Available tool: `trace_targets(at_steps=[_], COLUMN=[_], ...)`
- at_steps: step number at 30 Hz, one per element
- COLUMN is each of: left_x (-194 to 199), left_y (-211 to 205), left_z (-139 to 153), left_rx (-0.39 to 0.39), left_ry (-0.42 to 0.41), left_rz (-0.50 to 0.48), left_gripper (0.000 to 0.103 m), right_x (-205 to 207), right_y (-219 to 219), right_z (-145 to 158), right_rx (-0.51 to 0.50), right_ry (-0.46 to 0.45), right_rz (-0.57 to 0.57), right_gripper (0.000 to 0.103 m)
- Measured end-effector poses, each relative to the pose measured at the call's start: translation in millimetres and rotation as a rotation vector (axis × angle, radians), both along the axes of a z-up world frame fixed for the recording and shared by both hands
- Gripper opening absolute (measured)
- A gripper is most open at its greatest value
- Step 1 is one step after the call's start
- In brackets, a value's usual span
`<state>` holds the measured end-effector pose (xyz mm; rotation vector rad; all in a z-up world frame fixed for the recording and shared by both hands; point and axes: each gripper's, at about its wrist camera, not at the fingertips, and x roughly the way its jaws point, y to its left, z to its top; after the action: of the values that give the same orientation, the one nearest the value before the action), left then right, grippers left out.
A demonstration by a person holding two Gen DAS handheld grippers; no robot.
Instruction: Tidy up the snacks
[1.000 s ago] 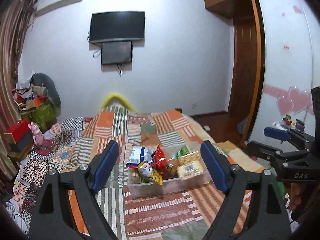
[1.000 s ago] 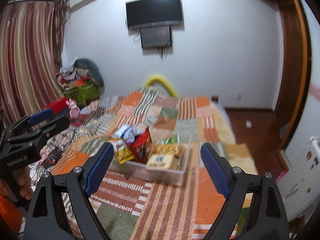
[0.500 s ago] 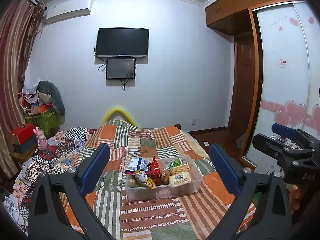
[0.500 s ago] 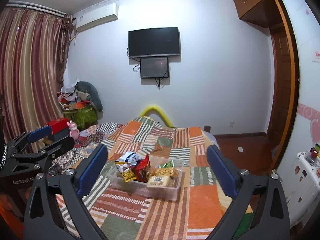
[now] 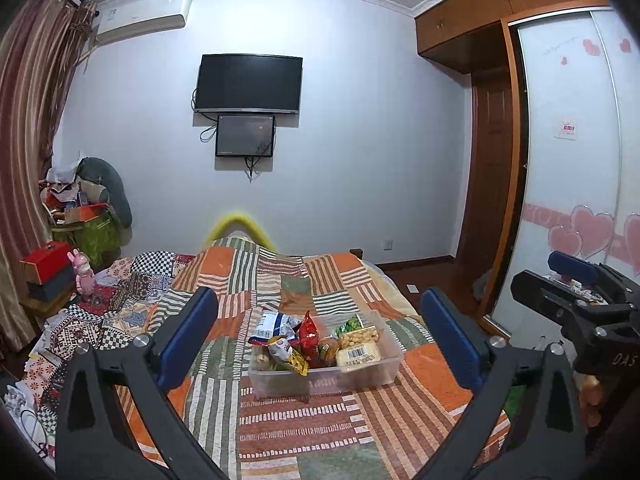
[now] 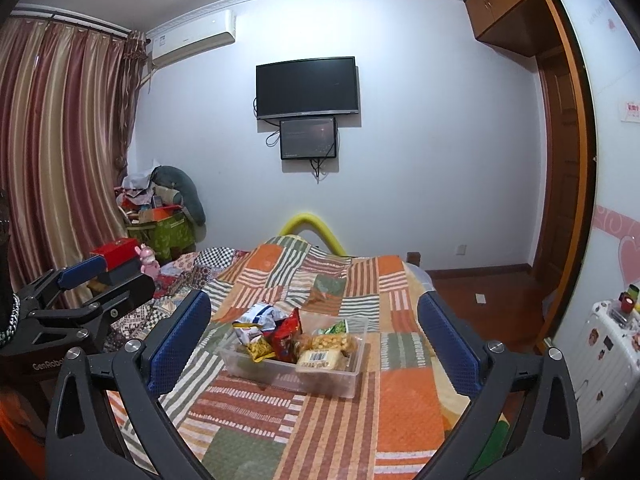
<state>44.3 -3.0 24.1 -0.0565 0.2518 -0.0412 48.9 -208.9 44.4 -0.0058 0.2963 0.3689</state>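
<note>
A clear plastic bin (image 5: 372,376) holds several snack packets, among them a red bag (image 5: 310,334), a blue-white bag (image 5: 272,326) and a pale barcode pack (image 5: 358,354). It sits on the patchwork bedspread (image 5: 288,428). The bin also shows in the right wrist view (image 6: 332,378). My left gripper (image 5: 318,340) is open and empty, held back from the bin. My right gripper (image 6: 314,340) is open and empty too, also well short of the bin. Each gripper shows at the edge of the other's view.
A TV (image 5: 248,84) hangs on the far wall. A cluttered side stand with a red box (image 5: 46,266) stands left of the bed. A wardrobe with heart stickers (image 5: 580,200) stands on the right. A white suitcase (image 6: 600,352) stands at the right.
Both grippers have pulled back and tilted up from the bin, so it looks smaller and more of the room shows. Both stay open and empty.
</note>
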Motion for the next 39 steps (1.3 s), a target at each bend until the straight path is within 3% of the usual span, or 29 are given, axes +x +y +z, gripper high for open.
trace_targets(at_steps=[39], left_x=[4.1], left_y=[-4.4], left_z=[-1.6], left_rx=[-0.018], left_ry=[0.014], left_rz=[-0.022], left_gripper=[0.103], right_x=[-6.4], right_y=[1.9], right_z=[-0.3], right_rx=[0.004], right_ry=[0.010], right_rz=[0.009], right_gripper=[0.103])
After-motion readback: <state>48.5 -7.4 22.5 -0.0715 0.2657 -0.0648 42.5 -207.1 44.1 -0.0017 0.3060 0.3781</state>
